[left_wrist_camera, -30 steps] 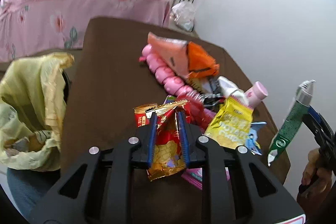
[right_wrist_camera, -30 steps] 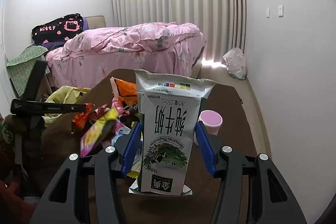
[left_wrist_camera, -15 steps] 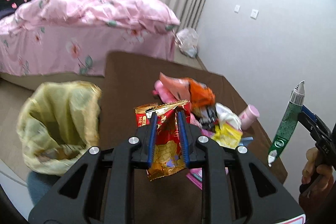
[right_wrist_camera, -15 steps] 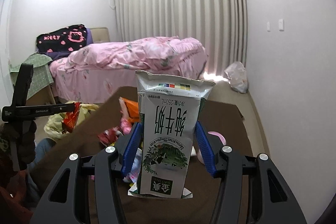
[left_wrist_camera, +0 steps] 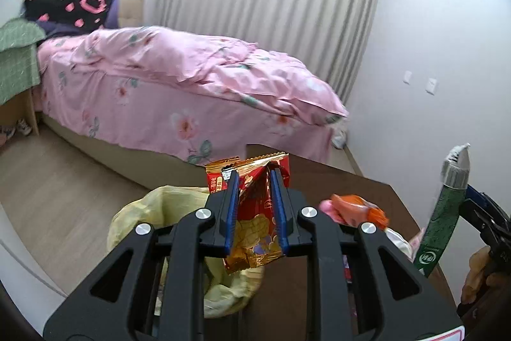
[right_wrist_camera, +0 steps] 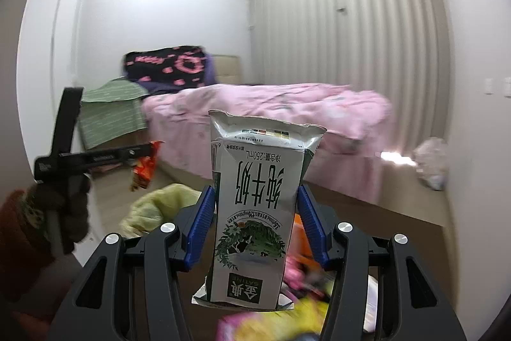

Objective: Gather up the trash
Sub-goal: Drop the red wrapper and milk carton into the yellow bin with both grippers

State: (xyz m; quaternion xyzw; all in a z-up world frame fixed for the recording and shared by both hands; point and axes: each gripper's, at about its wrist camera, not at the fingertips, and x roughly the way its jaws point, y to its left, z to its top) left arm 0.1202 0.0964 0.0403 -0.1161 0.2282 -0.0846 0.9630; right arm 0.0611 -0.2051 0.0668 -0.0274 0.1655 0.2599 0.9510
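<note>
So the crinkly red-and-gold foil snack wrapper point(left_wrist_camera: 255, 213) is pinched flat between the blue pads of the left gripper point(left_wrist_camera: 254, 210), jaws closed tight on it. It hangs in the air over the near edge of the floppy pale-yellow plastic trash bag point(left_wrist_camera: 153, 213), which sits open just off the left edge of the dark brown table point(left_wrist_camera: 367, 190). My read is it's held there so letting go drops it straight in.

The white-and-green 250 mL milk carton point(right_wrist_camera: 255, 213), upside down with its torn top edge pointing away, is clamped in the right gripper point(right_wrist_camera: 255, 213), jaws shut on its sides. It's up above the table, well right of the bag, probably next in line for dumping.

Both grippers point roughly level, toward the pink bed point(left_wrist_camera: 179, 85), the left one out over the bag and the right one off to its side. The rest of the litter, like the orange packet point(left_wrist_camera: 357, 206), is on the table.
</note>
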